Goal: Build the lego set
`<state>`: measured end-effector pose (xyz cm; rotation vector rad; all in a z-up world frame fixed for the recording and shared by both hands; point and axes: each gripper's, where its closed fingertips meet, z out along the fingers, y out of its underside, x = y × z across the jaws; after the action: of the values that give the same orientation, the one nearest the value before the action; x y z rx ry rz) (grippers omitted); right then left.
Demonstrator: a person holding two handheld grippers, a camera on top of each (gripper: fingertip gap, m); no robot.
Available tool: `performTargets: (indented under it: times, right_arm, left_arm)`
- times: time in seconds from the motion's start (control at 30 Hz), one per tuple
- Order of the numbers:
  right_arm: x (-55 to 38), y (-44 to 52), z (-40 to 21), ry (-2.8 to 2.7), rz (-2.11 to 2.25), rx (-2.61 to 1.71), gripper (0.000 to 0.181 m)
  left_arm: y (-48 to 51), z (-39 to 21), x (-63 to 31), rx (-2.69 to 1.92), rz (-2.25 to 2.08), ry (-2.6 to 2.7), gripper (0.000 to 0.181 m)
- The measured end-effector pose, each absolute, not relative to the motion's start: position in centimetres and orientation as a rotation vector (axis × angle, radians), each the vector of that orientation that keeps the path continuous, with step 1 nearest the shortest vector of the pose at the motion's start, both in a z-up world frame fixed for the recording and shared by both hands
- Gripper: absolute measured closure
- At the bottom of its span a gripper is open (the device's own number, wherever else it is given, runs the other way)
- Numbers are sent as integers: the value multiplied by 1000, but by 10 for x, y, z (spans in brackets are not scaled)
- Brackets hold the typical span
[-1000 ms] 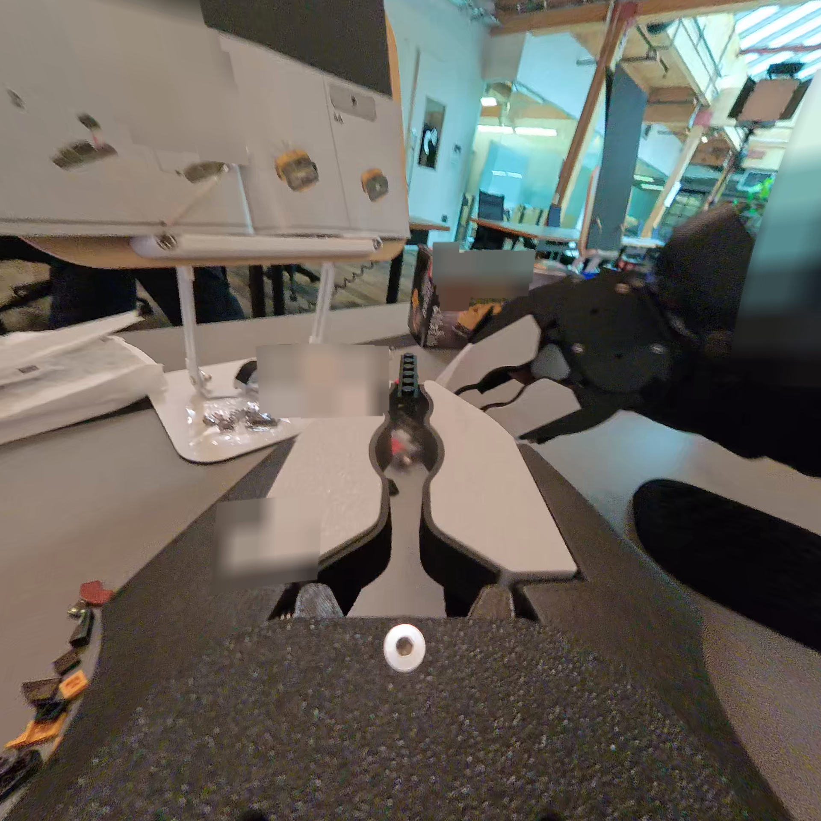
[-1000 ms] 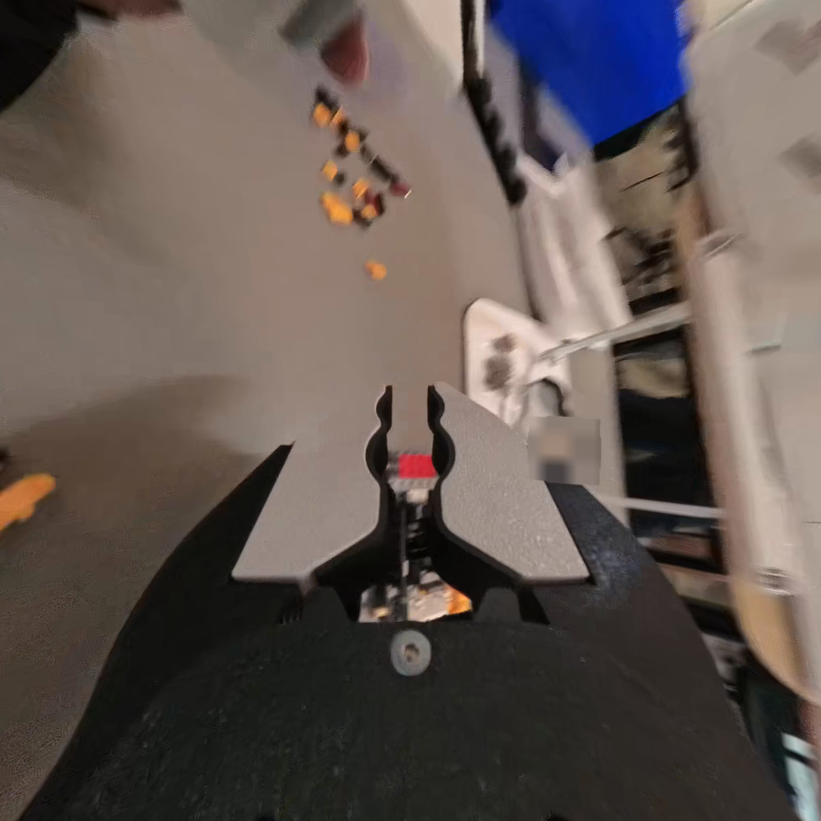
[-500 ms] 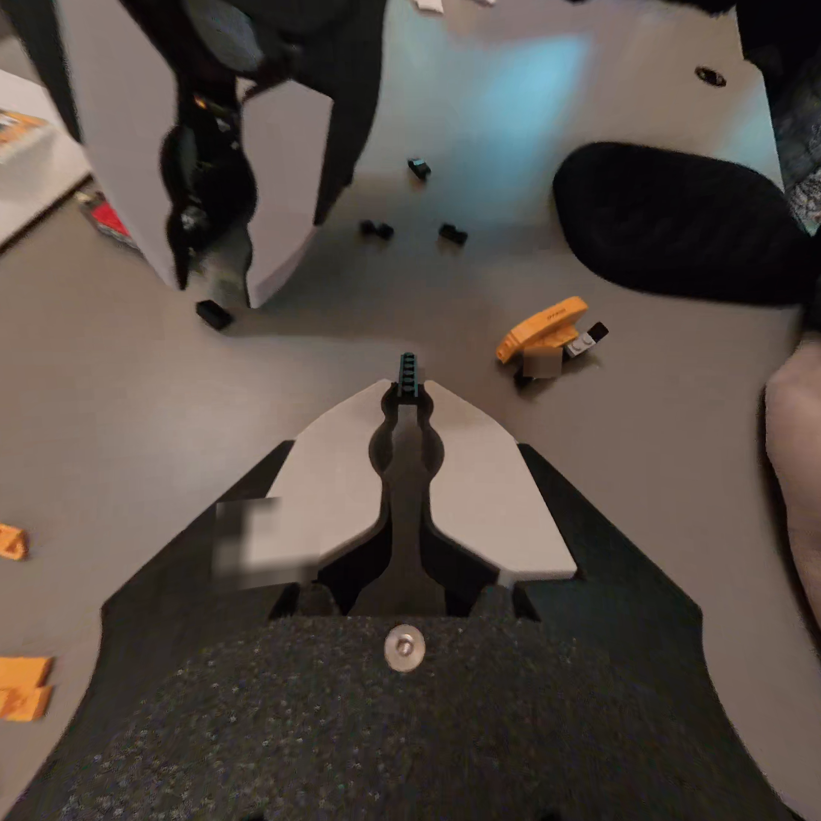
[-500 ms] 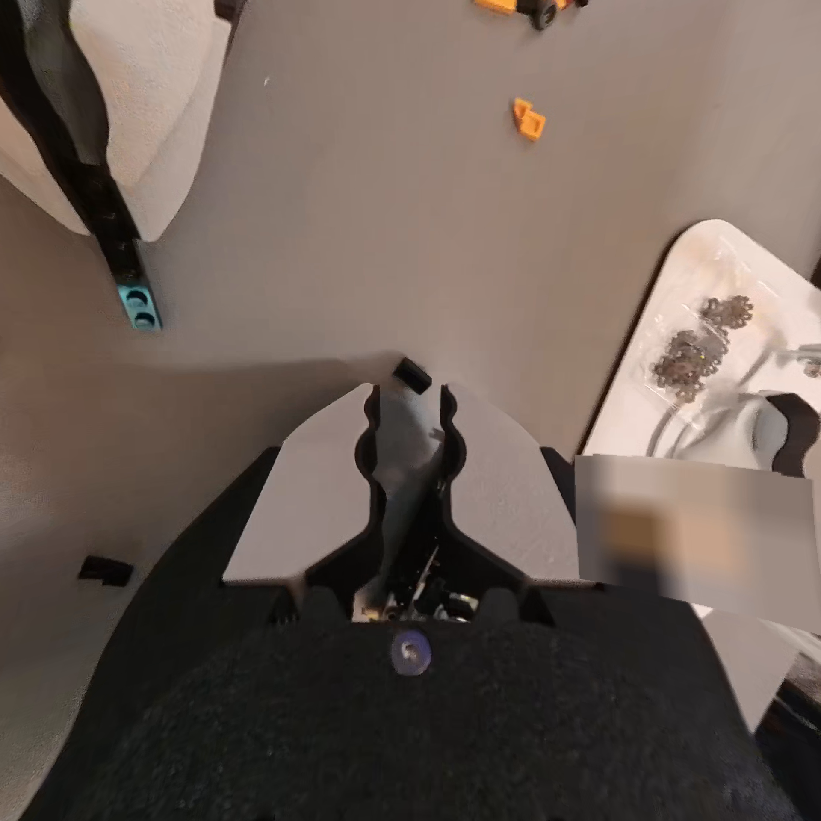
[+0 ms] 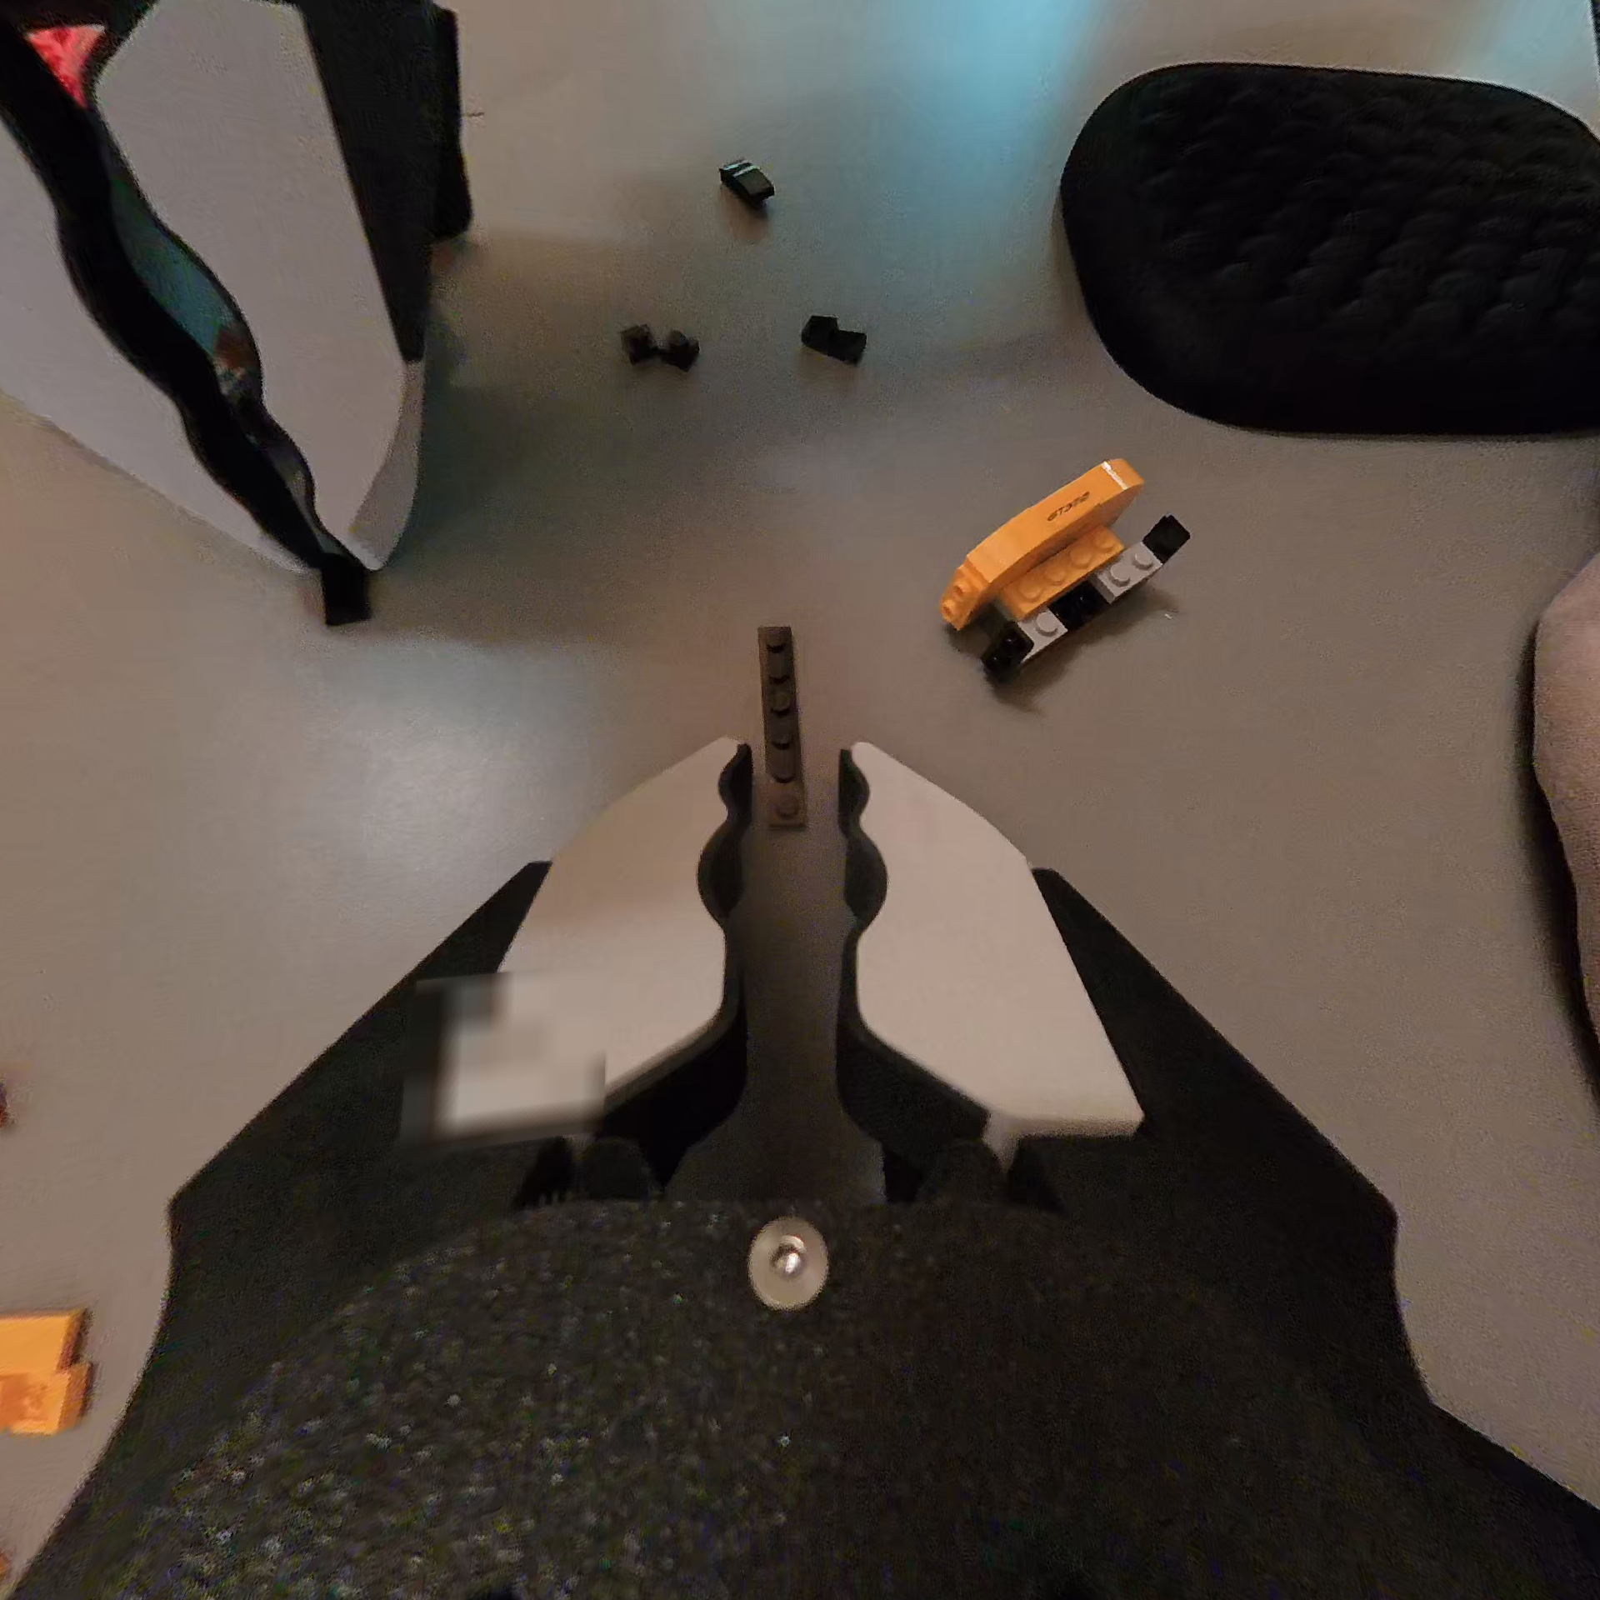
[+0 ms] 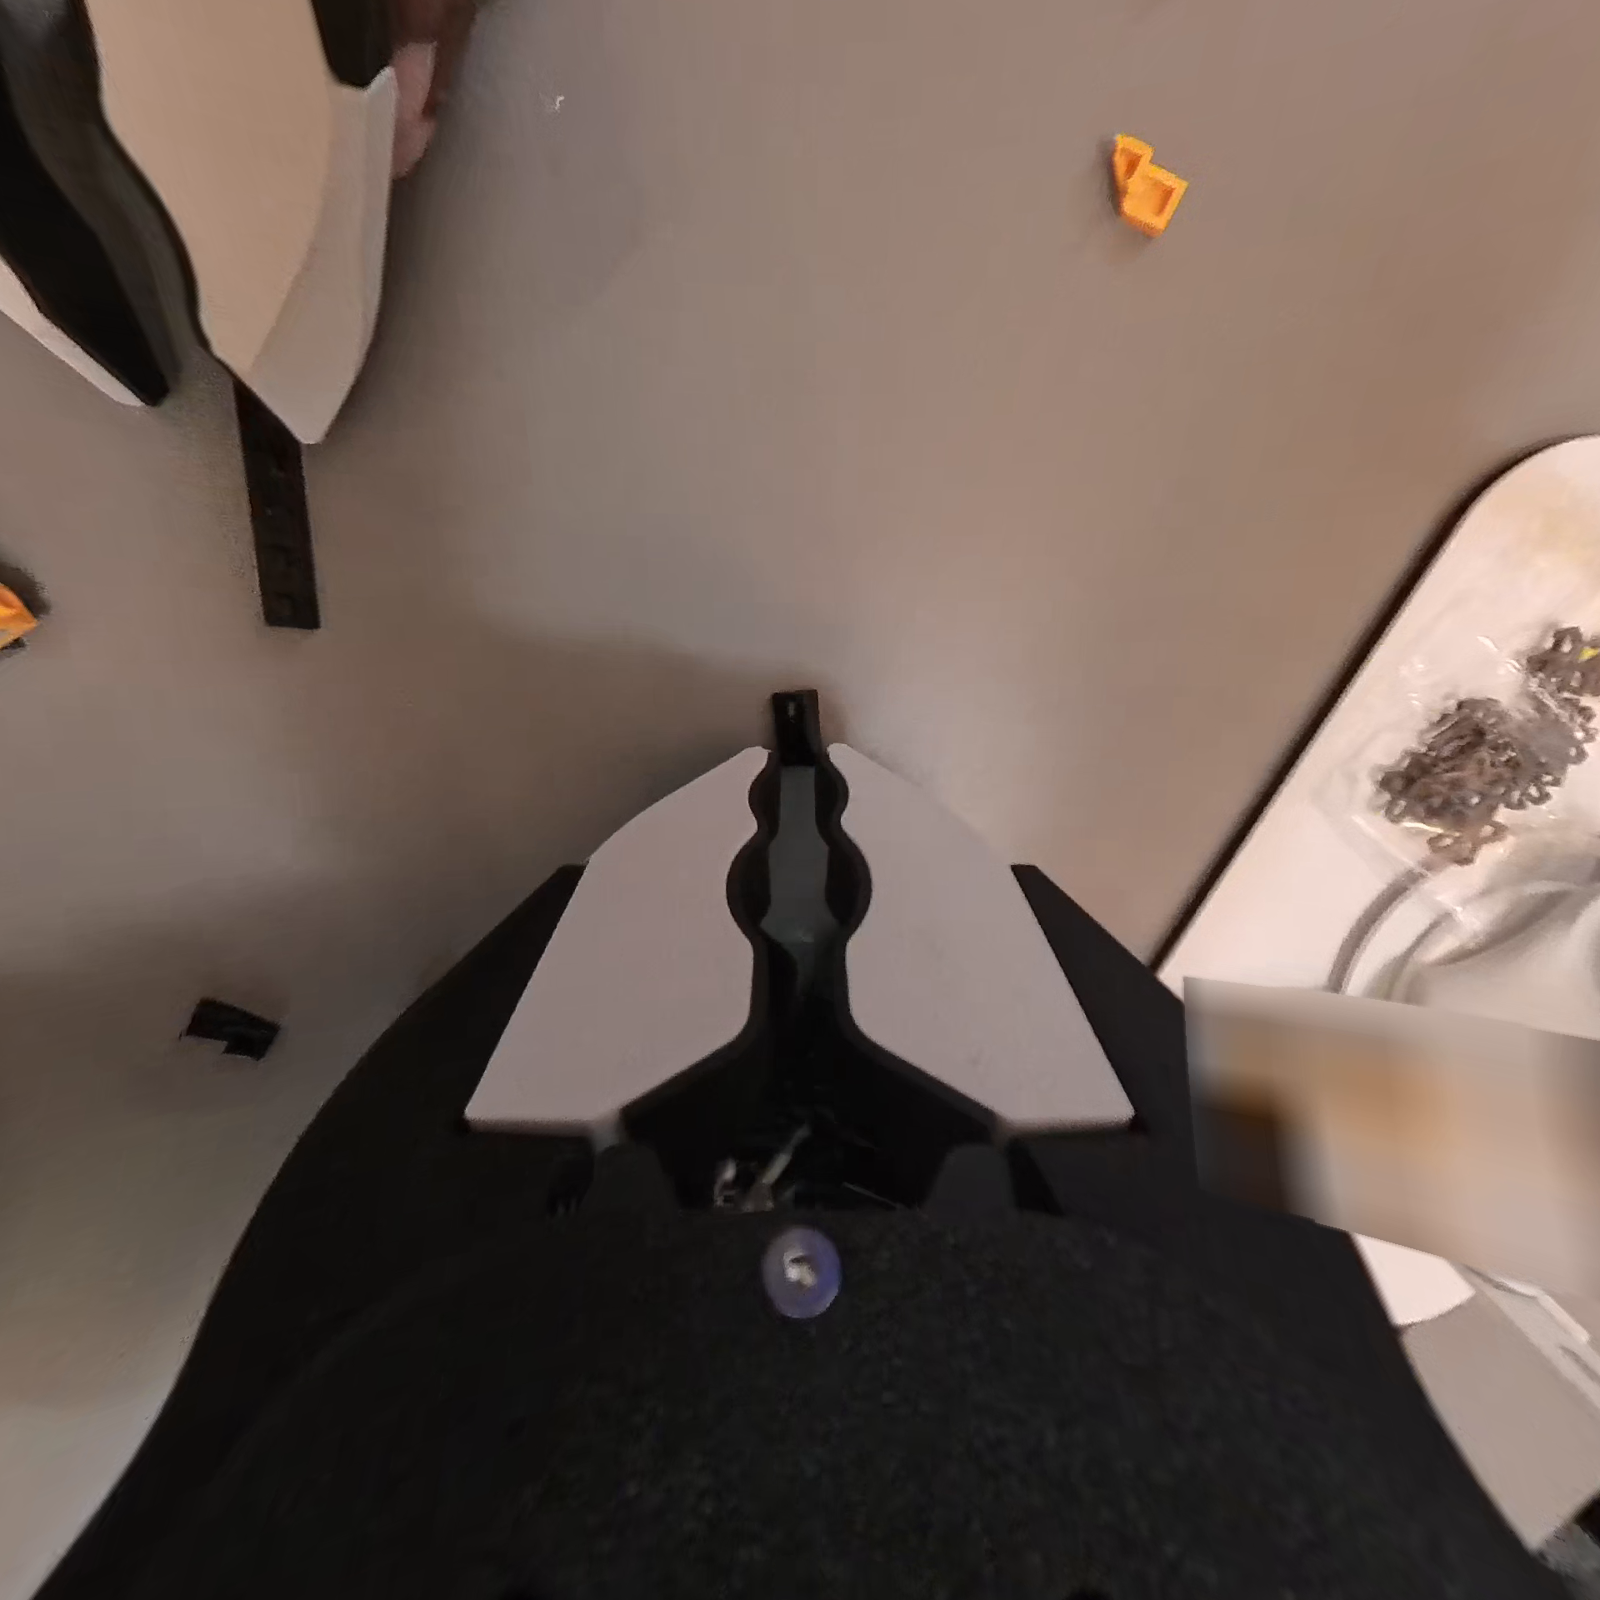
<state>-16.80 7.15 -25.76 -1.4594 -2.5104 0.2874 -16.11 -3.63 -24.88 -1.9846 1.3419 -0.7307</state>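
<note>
Left gripper point(image 5: 786, 758) spread apart over matte grey table point(image 5: 260, 822); white flat-faced fingers with wavy black inner edges, grainy black body below. Long black studded plate point(image 5: 783, 725) lay flat on table between and just beyond fingertips, touching neither finger; thin one-stud-wide strip, long axis running straight up the frame in line with gripper, near end between tips, far end pointing to upper centre. Same plate seen in right wrist view at left edge point(image 6: 279, 528), long axis near vertical, slightly tilted, just below the other gripper's tips.

Right gripper point(image 6: 796, 751) pressed together on small black brick point(image 6: 796, 723), boxy piece sticking out past tips toward top of frame; also seen upper left in left wrist view point(image 5: 342, 563), brick point(image 5: 345, 596) hanging at tips just above or on table, cannot tell which.

Right of centre: part-built assembly point(image 5: 1061, 563), glossy curved orange shell over grey and black studded plates, tilted, long axis diagonal lower left to upper right. Three small black pieces point(image 5: 745, 183) point(image 5: 660, 346) point(image 5: 833, 338) scattered upper centre. Black quilted pad point(image 5: 1351, 251) upper right, rounded. Small orange bracket point(image 6: 1145, 186) upper right of right wrist view. White rounded tray point(image 6: 1299, 736) at right edge holding clear bag of dark chain links point(image 6: 1472, 779). Orange bricks point(image 5: 39, 1372) lower left edge.
</note>
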Motion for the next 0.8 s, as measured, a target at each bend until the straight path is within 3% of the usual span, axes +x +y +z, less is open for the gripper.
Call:
performTargets:
  times: [0.1, 0.23, 0.37, 0.57, 0.8]
  right_arm:
    - [-165, 61, -249, -2381, 330, -1459, 174]
    - [-172, 33, -206, -2014, 402, -1368, 174]
    - [-169, -1, -182, -1760, 254, -1210, 174]
    - [-164, -22, -174, -1661, -109, -967, 174]
    - [-166, -30, -176, -1670, -291, -784, 174]
  left_arm:
    - [-37, -247, -163, -1977, -738, 1338, 154]
    - [-27, -217, -163, -1920, -900, 1135, 162]
    - [-31, -184, -153, -1863, -1258, 906, 161]
    - [-31, -174, -145, -1884, -1464, 717, 157]
    - [-32, -174, -139, -1945, -1663, 544, 173]
